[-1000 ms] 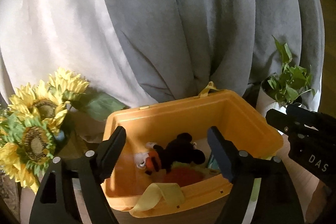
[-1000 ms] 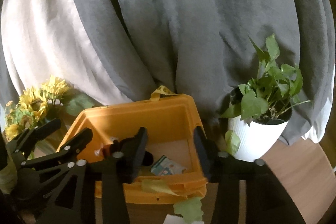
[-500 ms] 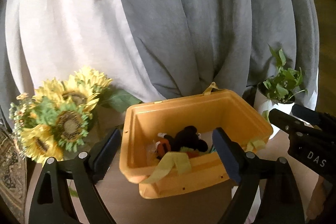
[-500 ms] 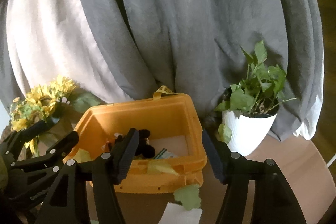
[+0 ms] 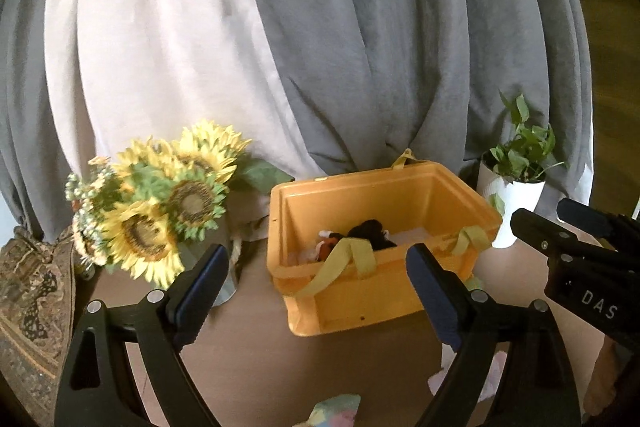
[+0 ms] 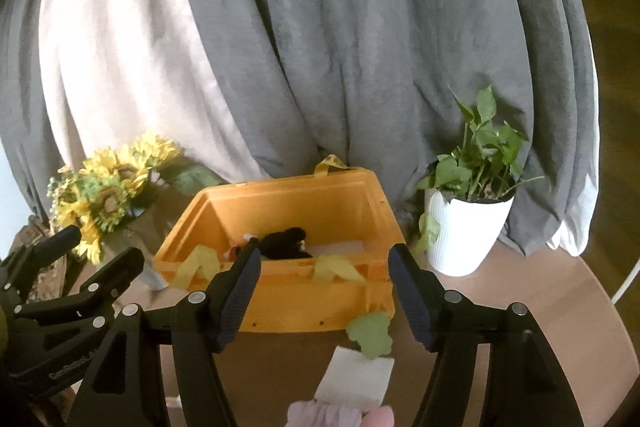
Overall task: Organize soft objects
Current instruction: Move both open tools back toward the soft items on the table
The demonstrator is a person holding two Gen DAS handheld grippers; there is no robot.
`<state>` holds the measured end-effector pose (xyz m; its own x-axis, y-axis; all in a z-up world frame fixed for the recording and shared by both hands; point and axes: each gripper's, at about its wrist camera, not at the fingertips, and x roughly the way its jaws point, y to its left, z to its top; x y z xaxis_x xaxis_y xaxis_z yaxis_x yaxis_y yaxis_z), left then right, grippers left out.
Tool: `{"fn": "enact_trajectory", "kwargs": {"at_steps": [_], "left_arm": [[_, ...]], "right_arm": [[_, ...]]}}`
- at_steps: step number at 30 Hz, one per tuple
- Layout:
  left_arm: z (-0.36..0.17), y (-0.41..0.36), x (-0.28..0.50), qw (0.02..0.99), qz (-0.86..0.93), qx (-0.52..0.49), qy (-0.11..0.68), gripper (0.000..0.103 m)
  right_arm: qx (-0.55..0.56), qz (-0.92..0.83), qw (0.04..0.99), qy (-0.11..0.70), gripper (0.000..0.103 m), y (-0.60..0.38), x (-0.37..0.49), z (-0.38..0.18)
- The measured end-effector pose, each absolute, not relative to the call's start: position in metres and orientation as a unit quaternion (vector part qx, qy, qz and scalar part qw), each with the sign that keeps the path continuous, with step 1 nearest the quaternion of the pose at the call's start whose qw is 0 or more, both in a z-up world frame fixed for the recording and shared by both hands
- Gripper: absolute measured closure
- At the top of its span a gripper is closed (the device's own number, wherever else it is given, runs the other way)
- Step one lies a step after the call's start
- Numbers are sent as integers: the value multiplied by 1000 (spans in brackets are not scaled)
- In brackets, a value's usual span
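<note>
Left gripper (image 5: 316, 291) spread wide with nothing between the pads, hovering above the brown table (image 5: 256, 339) in front of the orange bin (image 5: 384, 227). Right gripper (image 6: 324, 295) opening, jaws apart and empty, likewise short of the bin's near wall. Each gripper visible at the edge of the other's view.

Inside the bin: a black plush toy (image 5: 370, 233) with white and orange-red parts, lying against the near wall (details mostly hidden by the rim). Yellow-green straps (image 5: 348, 259) draped over the near rim, another loop at the far rim.

On the table before the bin, seen from the right wrist: a pale green soft piece (image 6: 370, 337) touching a white folded cloth (image 6: 356, 375), and a pinkish soft thing (image 6: 340, 415) at the bottom edge. A pastel item (image 5: 336, 413) at the bottom of the left view.

Left of the bin, a sunflower bouquet (image 5: 160, 211); right of it, a potted plant (image 6: 472, 219) in a white ribbed pot. Behind everything, grey and white curtains (image 5: 360, 47).
</note>
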<state>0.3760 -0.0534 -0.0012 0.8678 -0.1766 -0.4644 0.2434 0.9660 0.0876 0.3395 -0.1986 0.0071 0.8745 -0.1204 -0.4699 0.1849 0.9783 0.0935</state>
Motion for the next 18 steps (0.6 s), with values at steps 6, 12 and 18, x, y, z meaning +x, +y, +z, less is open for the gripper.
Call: {"fn": "enact_trajectory", "kwargs": {"at_steps": [6,12,18], "left_arm": [[-4,-41,351,964,-105,74,233,11],[-13,-34,331,962,-106,75,239,9],[-31,-26,319,957,-113,64,259,9]], "right_arm": [[61,-80,966,236,34,-185,320,5],[48,-81,967,237,34,-173,300,-3],[33,-82,967,240,34,-163,285,-15]]}}
